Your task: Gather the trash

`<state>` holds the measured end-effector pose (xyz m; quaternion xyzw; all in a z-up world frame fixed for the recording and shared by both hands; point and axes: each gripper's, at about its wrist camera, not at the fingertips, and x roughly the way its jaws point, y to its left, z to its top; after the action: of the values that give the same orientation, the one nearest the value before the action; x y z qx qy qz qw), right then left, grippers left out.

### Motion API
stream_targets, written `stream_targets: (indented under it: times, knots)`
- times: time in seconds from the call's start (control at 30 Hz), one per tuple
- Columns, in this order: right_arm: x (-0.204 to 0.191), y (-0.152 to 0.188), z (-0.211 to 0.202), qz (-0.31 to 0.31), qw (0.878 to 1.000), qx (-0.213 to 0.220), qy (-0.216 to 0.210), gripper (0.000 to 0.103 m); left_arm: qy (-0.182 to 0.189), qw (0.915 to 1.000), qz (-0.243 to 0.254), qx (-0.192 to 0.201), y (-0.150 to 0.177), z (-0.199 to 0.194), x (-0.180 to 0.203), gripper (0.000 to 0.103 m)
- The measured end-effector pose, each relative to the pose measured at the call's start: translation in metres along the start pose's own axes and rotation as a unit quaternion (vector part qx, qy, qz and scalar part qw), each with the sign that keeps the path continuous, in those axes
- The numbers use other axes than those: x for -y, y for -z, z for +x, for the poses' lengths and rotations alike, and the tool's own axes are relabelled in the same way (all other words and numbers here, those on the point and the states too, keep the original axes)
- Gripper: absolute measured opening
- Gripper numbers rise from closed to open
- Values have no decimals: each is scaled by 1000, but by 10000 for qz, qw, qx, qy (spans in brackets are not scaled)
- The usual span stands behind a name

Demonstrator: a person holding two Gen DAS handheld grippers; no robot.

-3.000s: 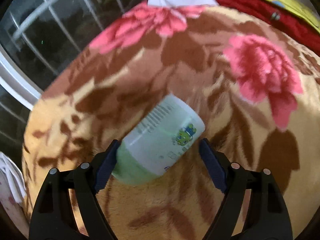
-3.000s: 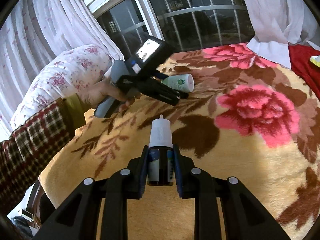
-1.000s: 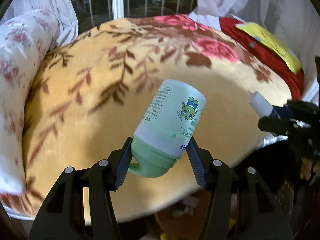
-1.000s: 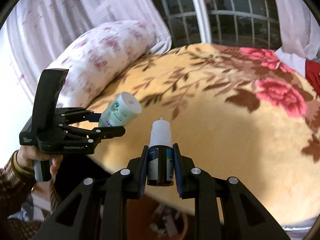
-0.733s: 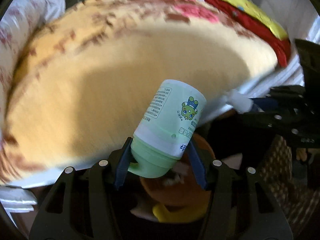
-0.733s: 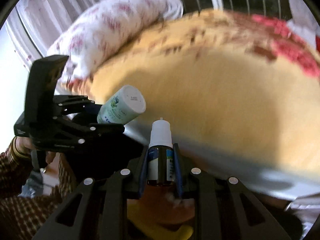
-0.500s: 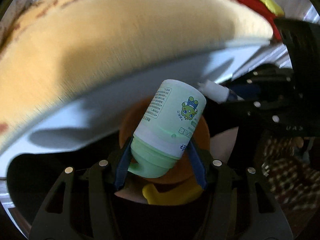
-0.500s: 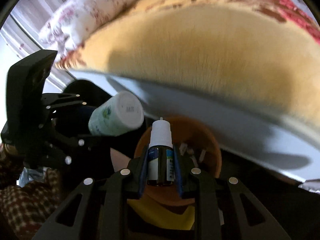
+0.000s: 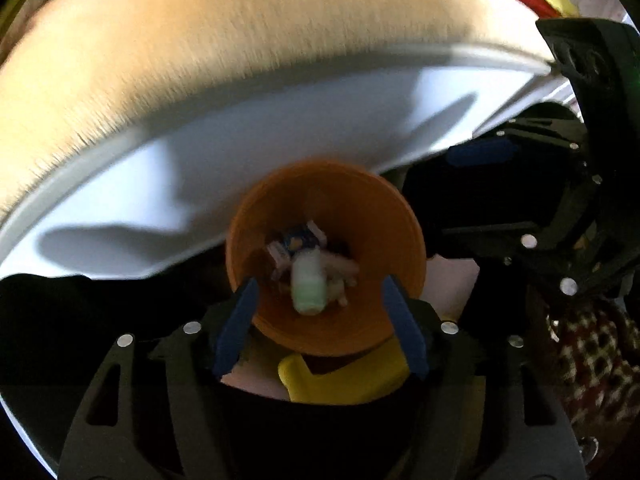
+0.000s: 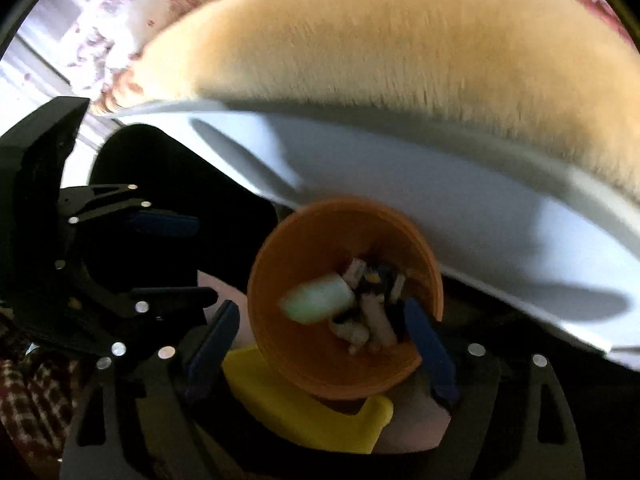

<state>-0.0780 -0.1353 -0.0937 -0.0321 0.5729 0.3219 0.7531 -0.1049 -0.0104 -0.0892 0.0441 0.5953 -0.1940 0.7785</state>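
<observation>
An orange trash bin [image 9: 256, 292] stands on the floor beside the bed; it also shows in the right wrist view [image 10: 264, 320]. The white and green bottle [image 9: 307, 285] lies inside it among other trash, seen too in the right wrist view [image 10: 318, 298]. The small dark dropper bottle [image 10: 376, 276] lies in the bin beside it. My left gripper [image 9: 320, 324] is open and empty above the bin. My right gripper [image 10: 320, 344] is open and empty above the bin. Each gripper shows in the other's view, the right one [image 9: 532, 200] and the left one [image 10: 160, 256].
The bed with a tan fleece blanket [image 9: 240, 52] and white sheet edge [image 9: 280, 140] overhangs the bin. A yellow dustpan [image 10: 304, 408] lies by the bin's base. A floral pillow [image 10: 116, 28] is at the bed's far left.
Both grippers swung from the bed down over the orange bin and opened. The green-and-white bottle and the dropper bottle dropped into the bin.
</observation>
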Motion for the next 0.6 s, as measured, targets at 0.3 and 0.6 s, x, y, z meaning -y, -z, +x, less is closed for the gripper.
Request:
stream_targets:
  times: [0.3,0.6]
  knots:
    - [-9,-27,-83,-490,9834,1669,512,98,-947,9761,49,1956,-37,-83,3,92]
    - [27,-80,-159,255,9493,3043,748,98,-1409,9480,-638,2781,-103,-132,-11,93]
